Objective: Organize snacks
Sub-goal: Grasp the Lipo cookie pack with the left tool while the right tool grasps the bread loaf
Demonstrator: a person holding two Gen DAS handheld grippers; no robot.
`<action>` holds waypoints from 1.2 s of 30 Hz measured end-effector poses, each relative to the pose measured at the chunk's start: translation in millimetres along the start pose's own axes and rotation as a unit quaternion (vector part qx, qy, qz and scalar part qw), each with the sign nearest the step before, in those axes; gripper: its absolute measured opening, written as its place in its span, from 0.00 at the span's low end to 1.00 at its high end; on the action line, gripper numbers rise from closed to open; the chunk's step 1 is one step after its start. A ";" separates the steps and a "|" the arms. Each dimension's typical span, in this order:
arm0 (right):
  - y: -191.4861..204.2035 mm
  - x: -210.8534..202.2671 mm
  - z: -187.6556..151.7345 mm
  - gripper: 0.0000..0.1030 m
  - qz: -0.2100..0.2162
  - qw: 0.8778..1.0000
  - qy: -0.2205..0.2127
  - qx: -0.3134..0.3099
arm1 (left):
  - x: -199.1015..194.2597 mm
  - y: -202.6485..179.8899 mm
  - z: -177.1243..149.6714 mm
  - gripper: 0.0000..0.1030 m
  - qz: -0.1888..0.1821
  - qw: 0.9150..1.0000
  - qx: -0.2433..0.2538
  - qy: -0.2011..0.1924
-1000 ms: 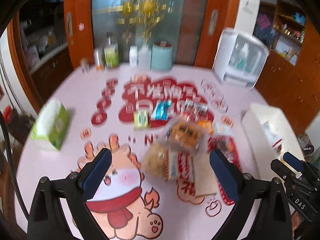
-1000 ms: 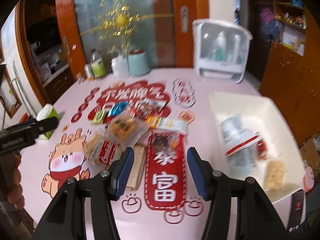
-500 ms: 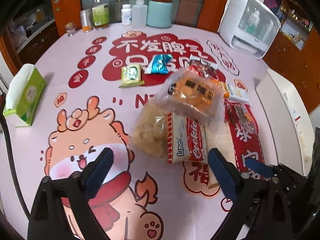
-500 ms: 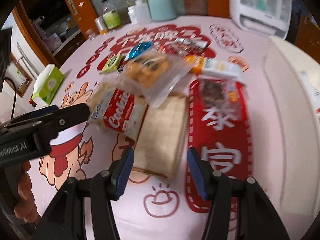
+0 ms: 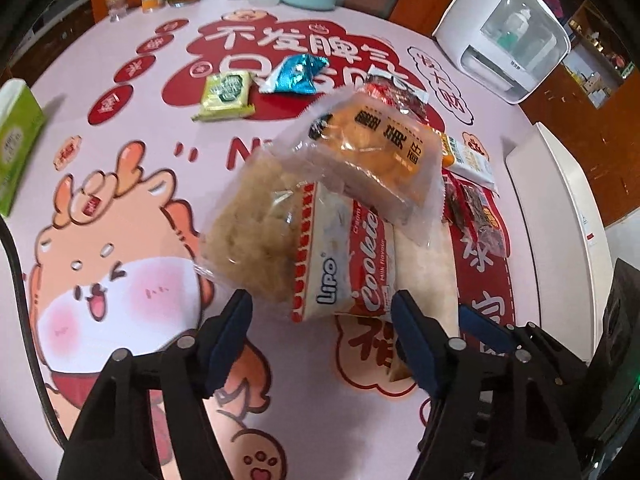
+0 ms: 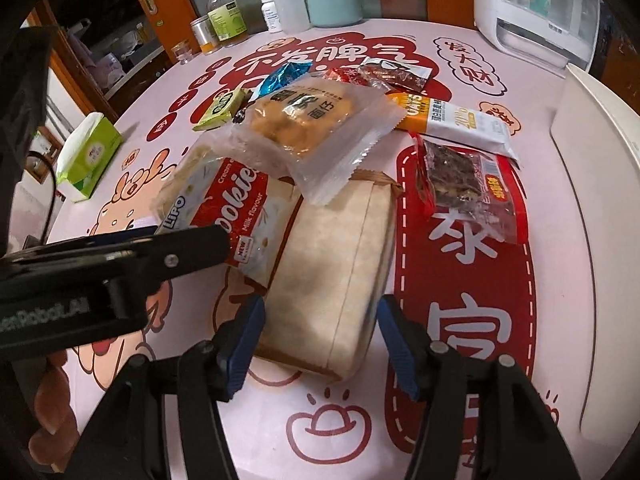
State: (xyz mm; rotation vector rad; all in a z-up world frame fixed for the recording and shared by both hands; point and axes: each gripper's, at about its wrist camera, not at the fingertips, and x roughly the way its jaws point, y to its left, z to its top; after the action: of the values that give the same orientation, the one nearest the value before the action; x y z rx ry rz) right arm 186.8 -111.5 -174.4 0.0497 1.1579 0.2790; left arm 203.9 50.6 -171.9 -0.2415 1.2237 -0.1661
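Two hand-held grippers hang low over the pink tabletop [image 6: 560, 240], both spread wide and pinching nothing. Nearest to the right hand-held gripper [image 6: 320, 338] lies a beige packet [image 6: 336, 268], flat on the tabletop with its near end sitting right between the fingers and its long axis running straight away from them, so to my eye a short push forward and a squeeze across the narrow width would take it. The left hand-held gripper [image 5: 322, 322] faces the Lipo cookie pack [image 5: 348, 256] in the same fashion, lengthwise ahead, with a clear bag of pale crumbly snack [image 5: 252, 232] lying against its left side. Resting on the far ends of both is an orange-filled pastry wrapper [image 6: 308, 120], so either pull may drag it. Further back sit a green sachet [image 5: 226, 94] and a blue wrapper [image 5: 296, 74]. Only the right view shows the oat bar [image 6: 452, 124] and dark jerky pack [image 6: 464, 184] plainly, and the left tool's finger crossing in; the white bin [image 5: 568, 216] at the right edge shows only its rim in both views.
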 end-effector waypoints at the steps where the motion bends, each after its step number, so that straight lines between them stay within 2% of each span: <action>1: 0.4 0.1 -0.2 0.60 0.000 1.000 0.000 -0.002 | 2.8 -0.9 0.1 0.66 0.000 1.000 -0.002 0.003; 5: 8.1 2.6 -1.5 0.69 -0.009 1.000 -0.002 -0.020 | 6.5 -3.2 1.2 0.62 0.000 1.000 -0.011 0.001; 9: 18.3 6.0 -4.6 0.71 -0.035 0.998 -0.006 -0.045 | 10.9 -3.7 5.1 0.40 -0.017 0.999 -0.027 0.003; 10: 20.1 6.7 -5.8 0.71 -0.043 0.998 -0.007 -0.051 | 12.4 -3.6 5.7 0.39 -0.030 0.999 -0.033 0.005; 13: 17.8 6.6 -7.9 0.70 -0.065 0.996 -0.010 -0.058 | 16.7 -5.4 6.2 0.36 -0.041 0.998 -0.041 0.009; 16: 6.8 0.7 -10.1 0.62 -0.067 0.996 -0.014 -0.054 | 19.7 -8.0 5.6 0.36 -0.044 0.998 -0.042 0.010; 23: -16.8 -7.3 -15.6 0.61 -0.078 0.996 -0.012 -0.035 | 27.3 -9.8 6.2 0.37 -0.077 0.995 -0.058 0.007; 29: -17.5 -7.0 -15.0 0.61 -0.083 0.996 -0.019 -0.033 | 31.1 -18.8 8.8 0.37 -0.069 0.996 -0.058 -0.010; 31: -17.7 -7.5 -15.6 0.59 -0.081 0.996 -0.022 -0.035 | 31.9 -21.6 7.5 0.29 -0.066 0.996 -0.051 -0.017; 36: -20.1 -10.9 -17.1 0.55 -0.073 0.996 -0.024 -0.037 | 20.9 -22.3 2.4 0.20 -0.073 0.995 -0.042 -0.045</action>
State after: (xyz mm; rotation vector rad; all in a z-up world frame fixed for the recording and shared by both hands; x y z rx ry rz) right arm 171.0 -135.3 -175.2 -0.0922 1.0970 0.1904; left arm 213.2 24.0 -184.1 -0.4078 1.1239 -0.2281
